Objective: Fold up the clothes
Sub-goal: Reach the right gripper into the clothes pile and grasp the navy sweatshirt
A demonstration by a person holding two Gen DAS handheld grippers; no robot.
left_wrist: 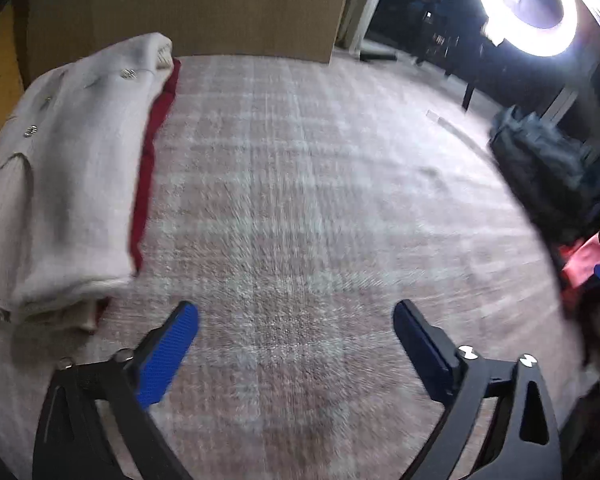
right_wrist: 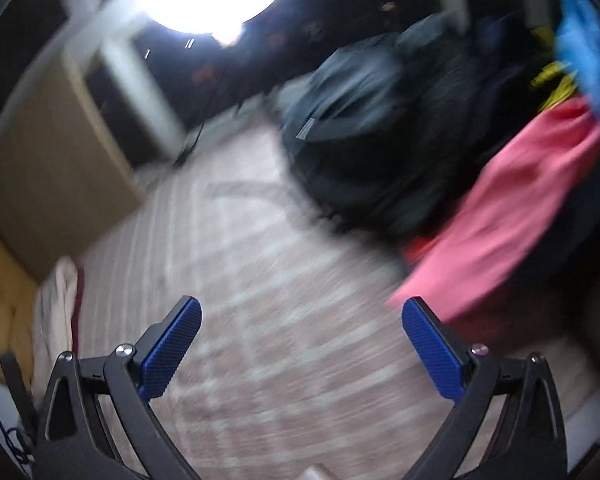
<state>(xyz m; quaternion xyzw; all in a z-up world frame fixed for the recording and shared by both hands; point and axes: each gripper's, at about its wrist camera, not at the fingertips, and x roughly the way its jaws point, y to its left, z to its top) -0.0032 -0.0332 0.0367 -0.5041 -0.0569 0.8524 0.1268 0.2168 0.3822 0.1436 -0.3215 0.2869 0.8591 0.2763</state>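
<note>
Now both grippers, left [left_wrist: 296, 320] and right [right_wrist: 302, 316], gape empty; next reach pink garment [right_wrist: 512, 216], pinch one edge cleanly, avoid folded stack [left_wrist: 72, 168]

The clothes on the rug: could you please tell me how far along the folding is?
Done: a white garment lies folded on top of a red one at the rug's edge. In hand: nothing; the left hand-held gripper and the right hand-held gripper are both open and empty. Left: an unfolded pile with a pink garment, dark clothes and a blue item.
</note>
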